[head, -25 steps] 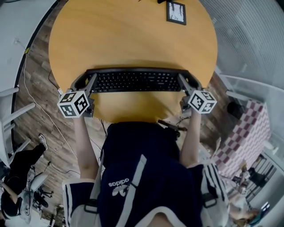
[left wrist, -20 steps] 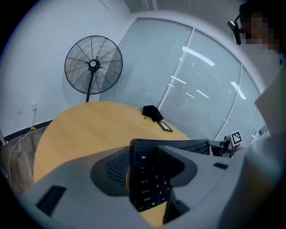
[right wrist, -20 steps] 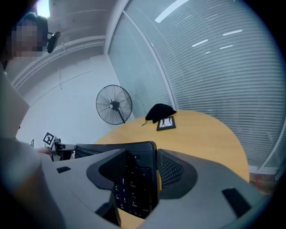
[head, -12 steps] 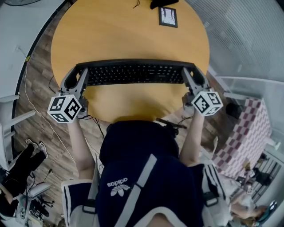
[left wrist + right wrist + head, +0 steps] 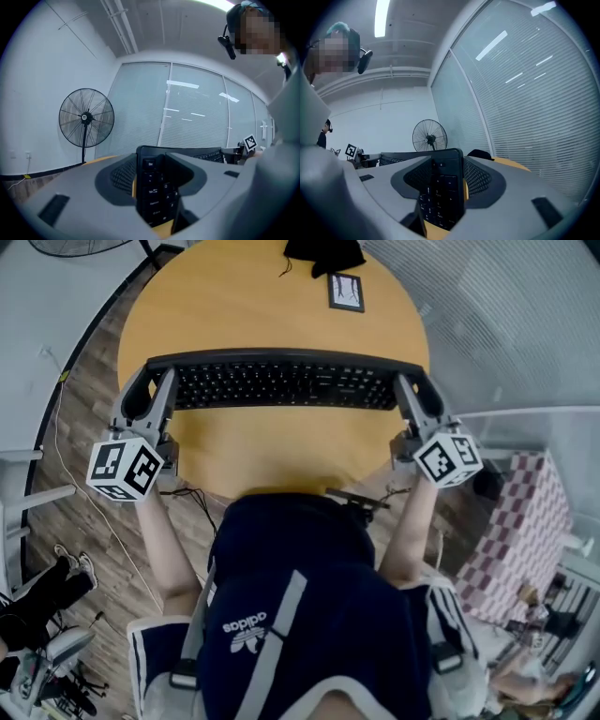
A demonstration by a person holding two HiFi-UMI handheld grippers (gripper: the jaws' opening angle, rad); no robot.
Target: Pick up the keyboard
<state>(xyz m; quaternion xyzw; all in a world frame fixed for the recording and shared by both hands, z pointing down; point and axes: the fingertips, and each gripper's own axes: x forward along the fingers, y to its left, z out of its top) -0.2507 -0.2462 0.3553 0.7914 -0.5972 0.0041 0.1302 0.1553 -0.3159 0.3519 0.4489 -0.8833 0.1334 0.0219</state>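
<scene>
- At the left end of the black keyboard (image 5: 281,385), the left hand-held gripper (image 5: 148,392) is seen clenched on the short edge. In the left gripper view, the Esc corner is pinched between both jaws.
- At the opposite end, the right hand-held gripper (image 5: 419,397) is likewise clamped on the keyboard's right short edge. Number-pad keys are gripped between its jaws in the right gripper view.
- Between the two, the keyboard is held roughly level, lengthwise across the near half of the round wooden worktop (image 5: 262,306). Whether it is touching the surface cannot be told from above.
- Yellow worktop surface is seen just below the gripped keyboard edge in both gripper views.
- Beyond the keyboard, near the far rim, a small framed card (image 5: 345,292) is noted lying flat. A black object (image 5: 319,253) is placed just behind it at the rim.
- Past the worktop, a pedestal fan (image 5: 86,118) is recorded standing on the floor before a glass wall (image 5: 197,117) fitted with blinds.
</scene>
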